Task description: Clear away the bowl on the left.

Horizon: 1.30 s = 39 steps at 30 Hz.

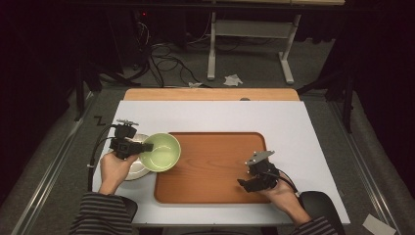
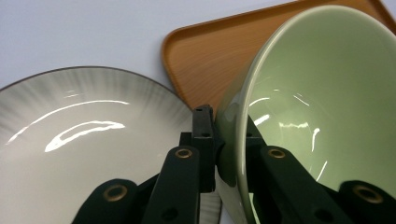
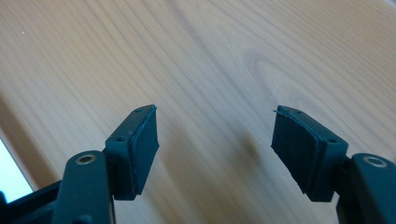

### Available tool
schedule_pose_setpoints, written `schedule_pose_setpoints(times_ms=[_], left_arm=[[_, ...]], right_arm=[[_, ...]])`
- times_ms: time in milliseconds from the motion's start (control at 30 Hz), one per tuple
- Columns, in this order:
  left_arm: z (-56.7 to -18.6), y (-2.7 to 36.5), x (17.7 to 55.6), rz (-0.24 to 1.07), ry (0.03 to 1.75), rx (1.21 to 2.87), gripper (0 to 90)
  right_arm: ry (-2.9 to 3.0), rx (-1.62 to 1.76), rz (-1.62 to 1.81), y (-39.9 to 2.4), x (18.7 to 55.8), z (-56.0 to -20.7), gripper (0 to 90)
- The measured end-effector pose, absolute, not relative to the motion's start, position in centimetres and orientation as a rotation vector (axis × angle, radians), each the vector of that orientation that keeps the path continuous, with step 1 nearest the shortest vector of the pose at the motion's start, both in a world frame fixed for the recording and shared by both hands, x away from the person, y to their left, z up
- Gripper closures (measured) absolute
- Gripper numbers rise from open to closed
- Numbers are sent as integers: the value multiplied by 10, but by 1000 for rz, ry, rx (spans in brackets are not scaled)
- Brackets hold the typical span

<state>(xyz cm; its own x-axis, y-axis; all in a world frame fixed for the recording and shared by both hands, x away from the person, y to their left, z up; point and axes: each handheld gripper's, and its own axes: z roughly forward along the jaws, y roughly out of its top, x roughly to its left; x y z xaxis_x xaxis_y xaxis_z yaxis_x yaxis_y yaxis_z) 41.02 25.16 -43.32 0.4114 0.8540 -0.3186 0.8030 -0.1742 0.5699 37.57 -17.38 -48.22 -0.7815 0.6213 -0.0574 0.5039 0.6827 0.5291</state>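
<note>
**Bowl rim pinched on the left**

My left gripper [image 2: 215, 140] has its fingers clamped on the green bowl's [image 1: 160, 152] rim, wall between them, near the counter's left edge, above the plate [image 2: 70, 140]. My right gripper [image 3: 215, 149] hangs wide over the tray [image 1: 215, 166], holding nothing.

No writing, label, brand, number or sign can be read anywhere: none on the green bowl [image 2: 322, 93], the grey-rimmed plate [image 2: 70, 140] beside it, or the wooden tray [image 1: 215, 166].
</note>
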Motion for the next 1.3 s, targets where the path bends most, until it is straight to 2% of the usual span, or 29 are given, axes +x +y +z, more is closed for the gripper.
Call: schedule_pose_setpoints(times_ms=[1300], left_arm=[[-429, 180, 420, 60, 1234, 2130, 829]], right_arm=[[2666, 904, 739, -174, 376, -482, 331]])
